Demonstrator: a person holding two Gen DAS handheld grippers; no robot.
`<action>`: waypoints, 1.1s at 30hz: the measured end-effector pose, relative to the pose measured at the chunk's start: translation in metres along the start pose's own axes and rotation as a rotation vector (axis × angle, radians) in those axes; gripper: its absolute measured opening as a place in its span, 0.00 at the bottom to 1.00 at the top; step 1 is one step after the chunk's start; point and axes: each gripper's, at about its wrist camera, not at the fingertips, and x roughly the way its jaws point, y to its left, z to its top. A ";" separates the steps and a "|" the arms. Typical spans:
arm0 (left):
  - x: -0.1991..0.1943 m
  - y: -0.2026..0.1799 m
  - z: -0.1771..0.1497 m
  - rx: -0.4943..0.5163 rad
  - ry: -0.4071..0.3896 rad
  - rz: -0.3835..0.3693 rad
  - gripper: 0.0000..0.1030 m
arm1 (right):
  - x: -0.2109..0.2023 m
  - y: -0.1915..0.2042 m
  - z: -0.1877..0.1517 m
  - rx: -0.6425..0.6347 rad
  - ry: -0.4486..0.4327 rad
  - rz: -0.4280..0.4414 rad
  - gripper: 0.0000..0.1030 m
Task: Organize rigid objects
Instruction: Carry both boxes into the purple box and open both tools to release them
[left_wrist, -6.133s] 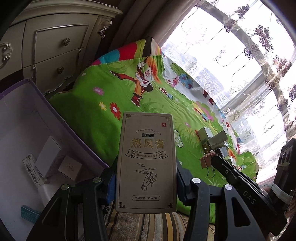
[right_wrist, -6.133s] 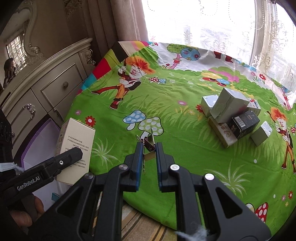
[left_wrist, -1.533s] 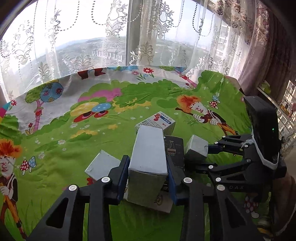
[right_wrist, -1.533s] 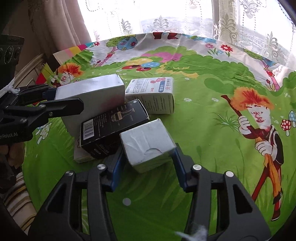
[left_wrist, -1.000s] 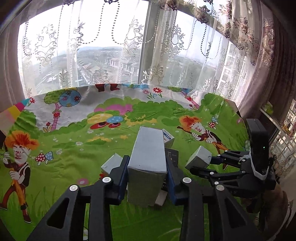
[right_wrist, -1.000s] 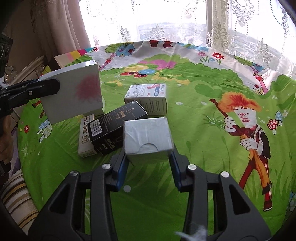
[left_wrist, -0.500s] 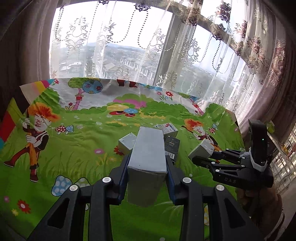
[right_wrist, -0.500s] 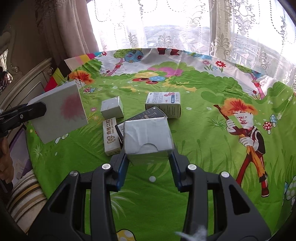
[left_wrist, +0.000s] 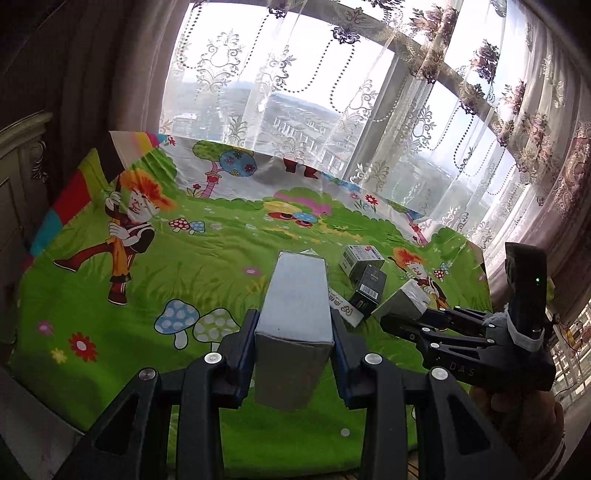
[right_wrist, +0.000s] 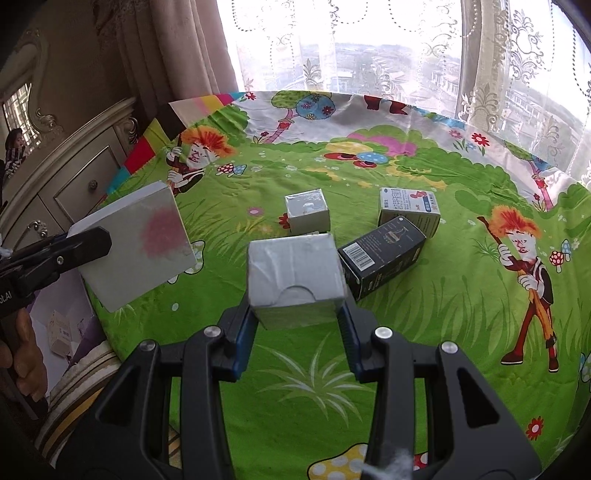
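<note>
Two boxes (right_wrist: 295, 275) held (one per gripper); four boxes (right_wrist: 380, 254) on cloth.

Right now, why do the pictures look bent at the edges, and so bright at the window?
Left wrist view: a fisheye lens bows the window frame and darkens the corners; daylight through the lace curtain washes out the sky. Right wrist view: the same curving bends the tablecloth edge; backlight leaves the dresser dim, though the boxes stay sharp.
</note>
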 end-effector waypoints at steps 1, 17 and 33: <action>-0.003 0.003 -0.002 -0.006 -0.002 0.002 0.36 | 0.000 0.004 0.000 0.004 0.002 -0.007 0.44; -0.046 0.053 -0.030 -0.124 -0.034 0.048 0.36 | -0.008 0.091 -0.007 -0.052 0.043 0.021 0.44; -0.112 0.129 -0.058 -0.278 -0.105 0.147 0.36 | -0.008 0.199 -0.024 -0.233 0.099 0.126 0.44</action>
